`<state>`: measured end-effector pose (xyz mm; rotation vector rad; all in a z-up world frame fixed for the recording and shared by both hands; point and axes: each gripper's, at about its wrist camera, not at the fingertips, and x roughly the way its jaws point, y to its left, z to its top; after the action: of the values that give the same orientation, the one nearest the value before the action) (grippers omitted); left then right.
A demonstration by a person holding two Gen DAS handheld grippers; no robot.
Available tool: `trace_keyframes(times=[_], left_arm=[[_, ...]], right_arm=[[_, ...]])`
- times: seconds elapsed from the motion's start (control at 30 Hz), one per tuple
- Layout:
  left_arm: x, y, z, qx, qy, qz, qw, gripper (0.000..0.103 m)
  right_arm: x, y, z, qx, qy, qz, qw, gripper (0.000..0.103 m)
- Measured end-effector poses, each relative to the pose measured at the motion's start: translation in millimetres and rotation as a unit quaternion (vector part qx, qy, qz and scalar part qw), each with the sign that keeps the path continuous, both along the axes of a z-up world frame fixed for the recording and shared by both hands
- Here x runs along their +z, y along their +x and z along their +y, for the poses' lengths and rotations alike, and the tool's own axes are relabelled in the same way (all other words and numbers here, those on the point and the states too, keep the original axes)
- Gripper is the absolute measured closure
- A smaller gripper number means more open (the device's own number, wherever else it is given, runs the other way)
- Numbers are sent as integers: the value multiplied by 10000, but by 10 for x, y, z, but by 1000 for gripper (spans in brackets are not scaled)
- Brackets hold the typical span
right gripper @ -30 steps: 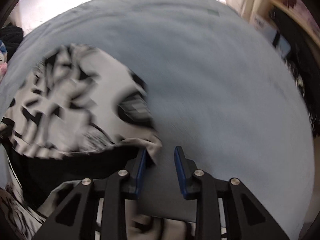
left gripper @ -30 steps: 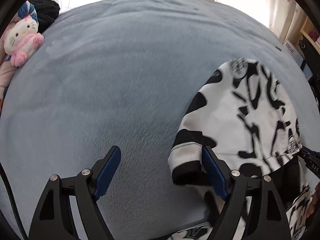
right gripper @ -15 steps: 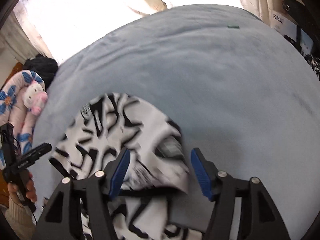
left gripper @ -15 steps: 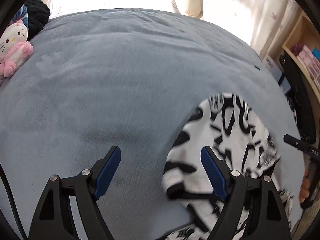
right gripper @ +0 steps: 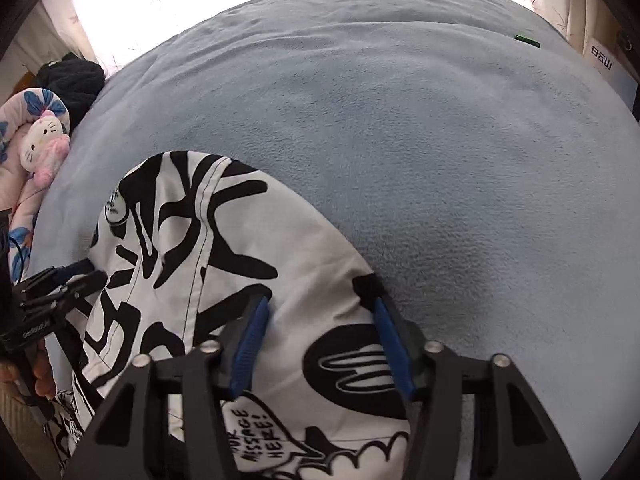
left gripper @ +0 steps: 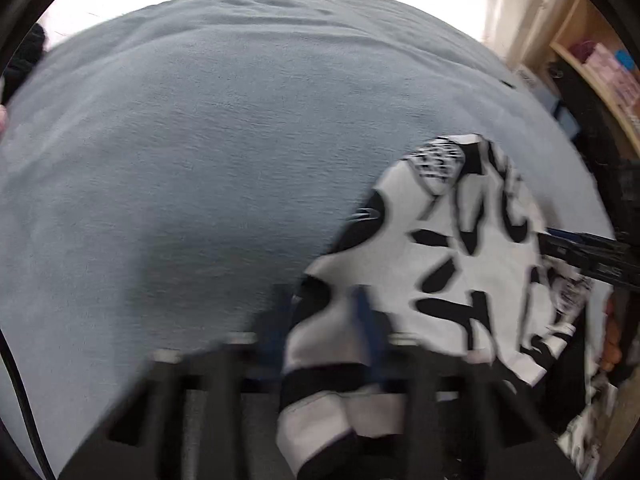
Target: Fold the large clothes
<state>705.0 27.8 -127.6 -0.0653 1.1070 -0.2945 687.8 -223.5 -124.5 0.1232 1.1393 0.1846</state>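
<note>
left wrist view: the black-and-white printed garment (left gripper: 460,256) lay at the near right corner of the blue-grey blanket (left gripper: 220,140), its near end spilling over the blanket's near edge. the left gripper (left gripper: 320,320) had just been closing, and its blurred blue pads looked clenched on a bunched fold of the cloth at the garment's left edge. the fabric read as thin, light and limp, likely to sag and slide between two holds, so a pinch at a hem or corner seemed the soundest grip. motion blur smeared the fingers, so how much cloth sat between them was unclear. the other tool showed only as a dark bar at the right rim.

right wrist view: the garment (right gripper: 224,264) spread from the near edge up the blanket's (right gripper: 420,140) left part. the right gripper (right gripper: 320,344) had just been closing too, yet its jaws stood apart over the cloth, pads not pressing, so it gripped nothing. the garment's lower part was cut off beneath the tool. a plush toy (right gripper: 42,146) sat beyond the blanket's left edge.
</note>
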Motion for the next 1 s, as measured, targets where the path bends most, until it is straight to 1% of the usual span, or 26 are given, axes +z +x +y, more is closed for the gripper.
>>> trace_keyframes(times=[0.03,0.07,0.13,0.2,0.23,0.27,0.3,0.33,0.4,0.43,0.47,0.5,0.53,0.57,0.6,0.63,0.67,0.7,0.73,0.8,0.83,0.93,1.0], left_arm=[[16,-13,-12,-3,33,-14,10000,95],[20,-18,-36,-22,134,-47,9999,95],[29,-25,-79,-15,233,-18,9997,95],[61,-25,-83,20,254,-19,9997,95],[83,-27,-98,23,240,-44,9997,92],[110,-32,-89,68,241,-93,9996,88],[126,-45,-91,63,198,-131,9997,74],[125,-51,-81,31,180,-183,9997,53],[104,-71,-124,113,335,-247,9991,32],[65,-69,-112,148,382,-255,9988,31],[16,-56,-98,160,334,-185,9991,31],[-11,-50,-86,190,291,-179,9992,31],[-15,-54,-84,205,243,-212,9993,35],[-20,-56,-79,173,224,-233,9993,45],[-7,-29,-75,91,195,-239,9995,85],[-8,-22,-91,-17,57,-119,9999,98],[5,-40,-66,-11,57,-108,9999,98],[41,-63,-94,-7,220,-198,9996,99],[79,-104,-115,-16,344,-276,9990,100],[172,-193,-162,-10,475,-405,9981,101],[268,-281,-161,-11,485,-510,9975,101],[524,-582,-148,-62,419,-795,9959,101],[704,-823,-90,-109,324,-994,9945,101]], right_arm=[[12,-8,-3,16,8,-22,10000,72],[22,-17,-8,24,15,-27,10000,85],[80,-25,-46,-64,96,-27,9999,85],[144,-42,-82,-169,177,-92,9997,80],[177,-50,-97,-189,174,-170,9995,80],[206,-63,-101,-181,139,-268,9994,75],[211,-65,-103,-170,90,-310,9993,69],[196,-55,-105,-193,10,-313,9993,65],[141,-31,-123,-316,-164,-343,9988,63],[94,-16,-141,-357,-125,-302,9988,62],[51,2,-139,-370,-71,-242,9990,58],[-7,17,-151,-376,-4,-160,9992,58],[-48,28,-133,-371,-1,-133,9992,58],[-57,29,-116,-348,-5,-145,9993,57],[-55,34,-84,-285,-4,-172,9994,61],[-39,31,-43,-166,9,-190,9997,68],[-27,23,-21,-65,66,-184,9998,90],[17,-13,15,0,0,-246,9997,93],[84,-61,52,33,-186,-368,9991,93],[228,-189,76,91,-378,-591,9975,94],[318,-271,75,123,-415,-734,9964,94],[694,-682,29,249,-484,-1418,9884,94],[936,-1058,-25,304,-508,-1932,9794,94]])
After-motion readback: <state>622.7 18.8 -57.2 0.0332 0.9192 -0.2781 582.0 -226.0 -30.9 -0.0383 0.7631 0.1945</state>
